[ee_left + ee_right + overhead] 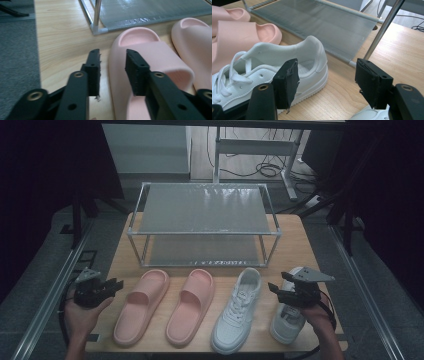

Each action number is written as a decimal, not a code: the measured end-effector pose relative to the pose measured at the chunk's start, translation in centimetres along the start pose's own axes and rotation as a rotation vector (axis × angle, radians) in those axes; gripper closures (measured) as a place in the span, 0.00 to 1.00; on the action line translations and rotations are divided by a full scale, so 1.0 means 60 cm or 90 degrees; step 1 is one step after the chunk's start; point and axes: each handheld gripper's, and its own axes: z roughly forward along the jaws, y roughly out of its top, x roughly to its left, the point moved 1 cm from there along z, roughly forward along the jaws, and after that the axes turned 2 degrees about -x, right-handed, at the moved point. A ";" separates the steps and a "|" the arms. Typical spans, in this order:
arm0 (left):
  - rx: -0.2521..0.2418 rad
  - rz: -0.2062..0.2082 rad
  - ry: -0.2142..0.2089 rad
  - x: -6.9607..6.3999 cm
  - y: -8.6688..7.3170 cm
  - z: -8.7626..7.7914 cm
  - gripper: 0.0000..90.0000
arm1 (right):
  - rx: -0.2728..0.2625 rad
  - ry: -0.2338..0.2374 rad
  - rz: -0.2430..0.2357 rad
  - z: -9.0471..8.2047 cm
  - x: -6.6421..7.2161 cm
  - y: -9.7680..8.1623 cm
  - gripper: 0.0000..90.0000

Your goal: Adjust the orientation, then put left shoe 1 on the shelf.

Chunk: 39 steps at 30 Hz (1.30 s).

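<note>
The left gripper [112,72], low in the frame, has ribbed black jaws apart on nothing, astride the smooth, matte foam edge of the left pink slide [150,62]. The right gripper [327,82] gapes empty before a white leather-look sneaker [287,67] at centre-left; no writing is readable.

Right gripper [325,82]: jaws stand wide apart, nothing between the pads. White sneaker [284,67] lies just ahead of the near jaw, heel collar toward the rack, laces at the far side. Part of a second white shoe [368,115] shows below the other jaw (mostly hidden). Pink slides [242,35] lie beyond the sneaker. Grey rack shelf [324,22] and its metal post [382,30] stand ahead on the wooden table [404,50].
</note>
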 end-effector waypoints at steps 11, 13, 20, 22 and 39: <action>0.003 0.021 -0.024 -0.039 -0.028 -0.031 0.54 | 0.001 0.001 -0.001 0.003 0.002 0.000 0.40; 0.007 0.020 -0.030 -0.044 -0.033 -0.031 0.52 | 0.002 0.002 -0.001 0.003 0.002 0.000 0.40; 0.013 0.023 -0.046 -0.069 -0.044 -0.031 0.50 | -0.002 0.001 0.001 -0.001 0.001 0.000 0.40; 0.017 0.025 -0.052 -0.077 -0.047 -0.030 0.50 | -0.002 -0.002 0.002 -0.003 0.000 -0.001 0.40; 0.051 0.030 -0.080 -0.130 -0.068 -0.002 0.53 | -0.004 -0.001 -0.001 -0.005 0.003 0.002 0.39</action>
